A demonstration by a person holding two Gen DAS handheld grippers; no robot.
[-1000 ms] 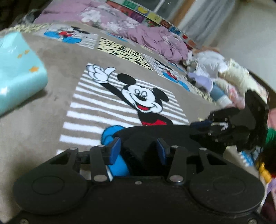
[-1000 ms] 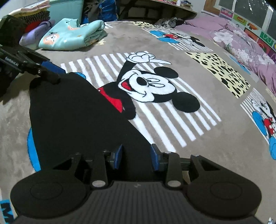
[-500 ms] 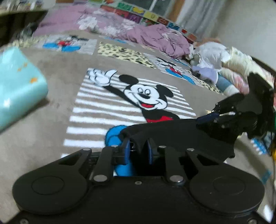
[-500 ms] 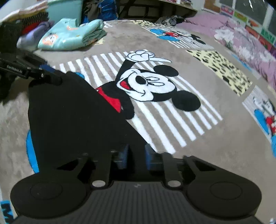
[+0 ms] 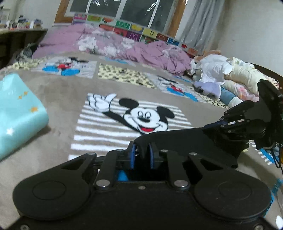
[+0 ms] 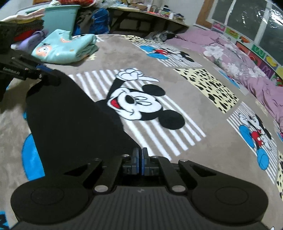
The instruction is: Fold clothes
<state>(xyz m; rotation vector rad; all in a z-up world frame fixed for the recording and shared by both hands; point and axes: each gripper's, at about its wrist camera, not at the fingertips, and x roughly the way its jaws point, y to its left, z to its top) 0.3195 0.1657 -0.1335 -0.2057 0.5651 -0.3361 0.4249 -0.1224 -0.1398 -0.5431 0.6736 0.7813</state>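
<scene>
A black garment lies spread over the Mickey Mouse blanket on the bed. My left gripper is shut on one corner of the black garment, with the cloth bunched between its blue pads. My right gripper is shut on the other near corner of the garment. The edge between the two grippers is lifted off the blanket. The right gripper also shows at the right of the left wrist view, and the left gripper shows at the left of the right wrist view.
A folded light-blue garment lies on the blanket at the far left, beside a teal bin and stacked clothes. A purple quilt lies by the window. A pile of unfolded clothes lies at the right.
Both grippers have closed on the black garment's near corners and lifted them; both views have tipped up towards the window.
</scene>
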